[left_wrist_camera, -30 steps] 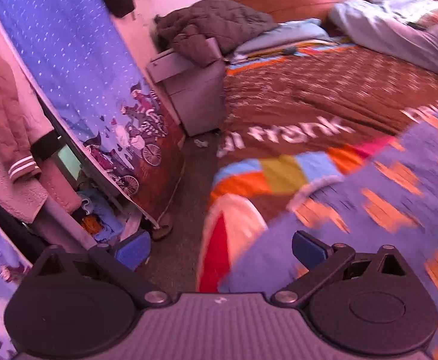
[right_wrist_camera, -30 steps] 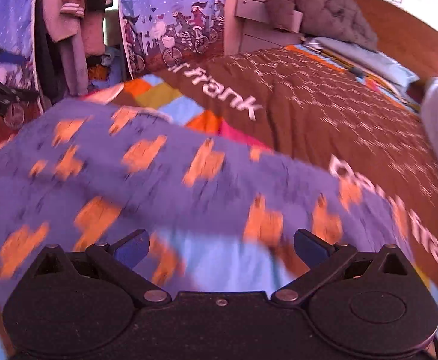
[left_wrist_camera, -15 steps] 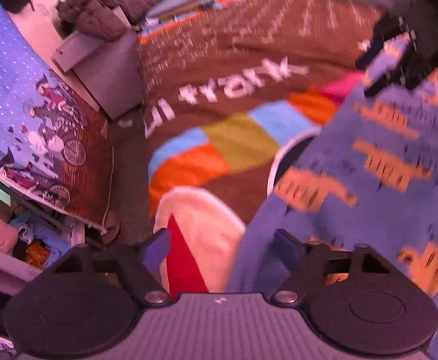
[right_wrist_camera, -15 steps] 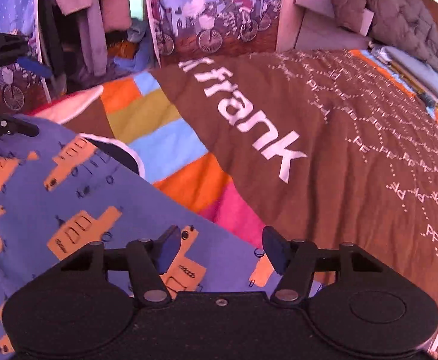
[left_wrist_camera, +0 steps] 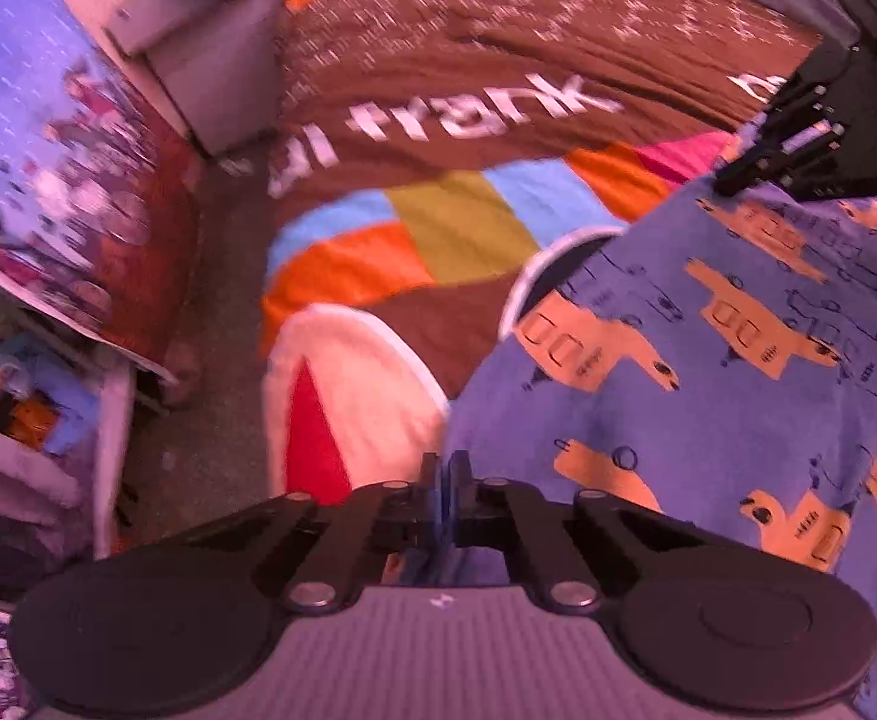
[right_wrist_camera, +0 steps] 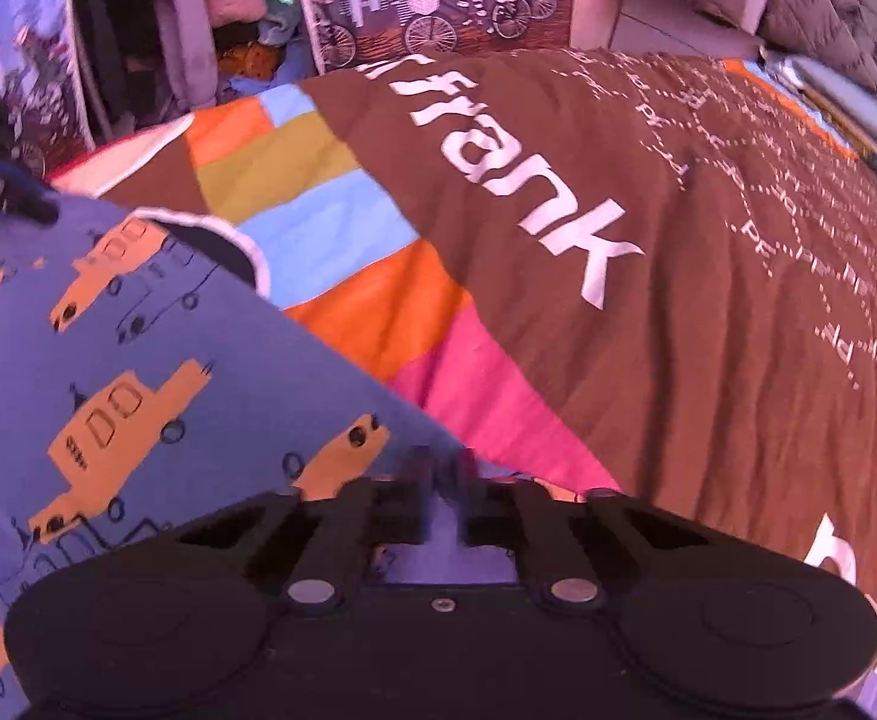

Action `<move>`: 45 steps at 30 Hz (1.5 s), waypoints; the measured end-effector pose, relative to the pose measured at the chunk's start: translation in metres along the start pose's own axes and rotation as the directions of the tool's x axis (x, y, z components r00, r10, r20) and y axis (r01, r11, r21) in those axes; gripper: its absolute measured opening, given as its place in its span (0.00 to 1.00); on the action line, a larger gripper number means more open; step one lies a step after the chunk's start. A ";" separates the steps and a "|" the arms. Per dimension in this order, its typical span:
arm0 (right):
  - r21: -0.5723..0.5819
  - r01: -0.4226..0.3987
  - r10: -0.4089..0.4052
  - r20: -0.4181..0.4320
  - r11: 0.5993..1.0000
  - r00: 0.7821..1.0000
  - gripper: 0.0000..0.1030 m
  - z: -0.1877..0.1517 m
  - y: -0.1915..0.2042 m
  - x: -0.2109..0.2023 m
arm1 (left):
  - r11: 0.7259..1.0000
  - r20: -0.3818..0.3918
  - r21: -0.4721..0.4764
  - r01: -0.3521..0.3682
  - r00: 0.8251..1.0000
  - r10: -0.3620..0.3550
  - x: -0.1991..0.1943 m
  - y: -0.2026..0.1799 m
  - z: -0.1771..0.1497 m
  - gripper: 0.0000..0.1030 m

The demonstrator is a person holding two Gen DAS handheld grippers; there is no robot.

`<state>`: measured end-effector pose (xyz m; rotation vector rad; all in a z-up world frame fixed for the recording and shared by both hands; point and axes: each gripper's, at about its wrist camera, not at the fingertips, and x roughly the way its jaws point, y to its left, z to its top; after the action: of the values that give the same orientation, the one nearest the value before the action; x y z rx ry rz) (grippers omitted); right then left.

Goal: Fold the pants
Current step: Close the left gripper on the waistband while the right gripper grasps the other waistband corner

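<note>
The pants (left_wrist_camera: 708, 372), blue with orange trucks, lie spread on the bed (right_wrist_camera: 648, 330), filling 3 to 5 o'clock in the left view; no fold shows, so I judge the folding only starting. The left hand-held gripper (left_wrist_camera: 444, 474) and right hand-held gripper (right_wrist_camera: 441, 480) have each just closed, pinching a pants edge. No containers are visible.

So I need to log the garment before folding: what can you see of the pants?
The pants are soft blue-violet fabric printed with orange trucks and dark outline cars. They lie spread on the brown patchwork bedspread. The left claw and right claw have just closed, each pinching an edge of the cloth.
</note>
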<state>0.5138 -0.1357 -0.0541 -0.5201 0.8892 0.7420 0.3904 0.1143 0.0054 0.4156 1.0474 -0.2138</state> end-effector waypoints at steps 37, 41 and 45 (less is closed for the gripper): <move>0.130 -0.005 -0.006 0.089 0.991 0.996 0.31 0.049 -0.009 0.044 | 0.973 0.056 -0.196 -0.119 0.990 0.132 0.017 0.034 -0.001 0.02; 0.114 0.036 -0.046 0.087 0.993 0.995 0.03 0.045 0.004 0.036 | 0.971 0.076 -0.130 -0.199 0.975 0.210 0.001 0.014 0.003 0.01; 0.130 0.096 -0.115 0.145 0.987 0.983 0.02 0.036 0.018 -0.003 | 0.966 0.133 -0.120 -0.227 0.961 0.242 -0.030 0.003 0.004 0.01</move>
<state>0.5165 -0.1007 -0.0339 -0.3929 0.7541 0.6172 0.3804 0.1146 0.0344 0.4200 0.8518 0.0228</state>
